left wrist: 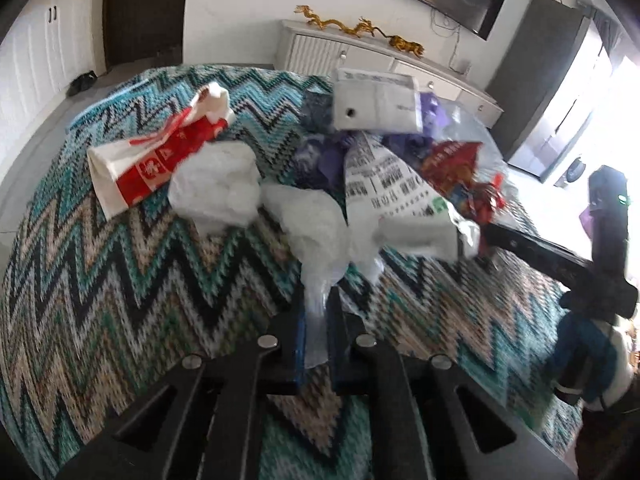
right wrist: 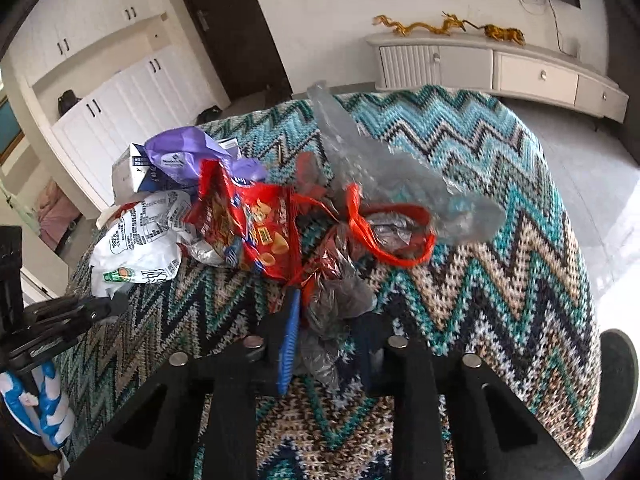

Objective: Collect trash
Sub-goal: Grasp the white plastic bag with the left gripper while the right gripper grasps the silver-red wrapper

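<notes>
A pile of trash lies on a zigzag-patterned cloth [left wrist: 120, 280]. My left gripper [left wrist: 318, 320] is shut on a clear white plastic bag [left wrist: 312, 224] that trails up into the pile. Beside it lie a red and white paper bag [left wrist: 152, 160], crumpled white tissue [left wrist: 216, 184], a printed white wrapper [left wrist: 384, 184], a white box [left wrist: 376, 104] and purple wrap [left wrist: 320, 152]. My right gripper [right wrist: 326, 332] is shut on a clear plastic bag with red handles [right wrist: 384, 232], bunched between its jaws. A red snack packet [right wrist: 256, 232] lies just left of it.
A white sideboard [right wrist: 500, 68] with gold dragon figures [right wrist: 424, 26] stands behind the table. A dark door [right wrist: 228, 28] and white cupboards [right wrist: 120, 92] are at the left. The table edge drops off at the right [right wrist: 592, 264]. The right gripper shows in the left view [left wrist: 560, 264].
</notes>
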